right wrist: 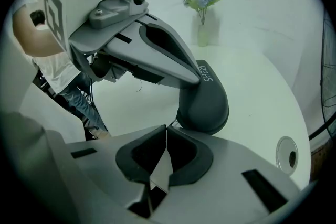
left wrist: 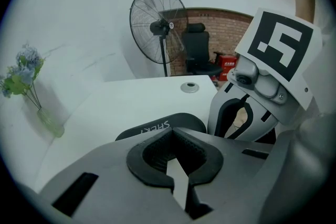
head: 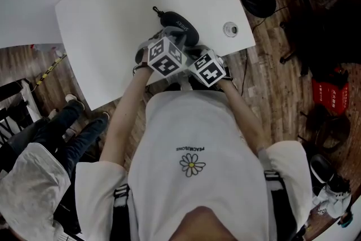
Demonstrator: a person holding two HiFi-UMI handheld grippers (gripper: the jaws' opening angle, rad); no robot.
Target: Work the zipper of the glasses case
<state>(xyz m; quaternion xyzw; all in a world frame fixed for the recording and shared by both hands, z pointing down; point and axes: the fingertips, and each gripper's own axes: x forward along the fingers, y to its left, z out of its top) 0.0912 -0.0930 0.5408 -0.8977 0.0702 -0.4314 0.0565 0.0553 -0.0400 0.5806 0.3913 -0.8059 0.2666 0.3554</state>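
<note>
The black glasses case lies on the white table, and its zipper pull points away from me. In the left gripper view the case shows just past my left gripper, whose jaws are shut with nothing between them. My right gripper is also shut and empty, with the case just ahead of it. The left gripper's fingertips sit at the case's printed end. Both grippers hover near the table's front edge.
A round grommet is set in the table right of the case. A glass vase with flowers stands at the far side. A pedestal fan and an office chair stand beyond the table. A person's legs are at the left.
</note>
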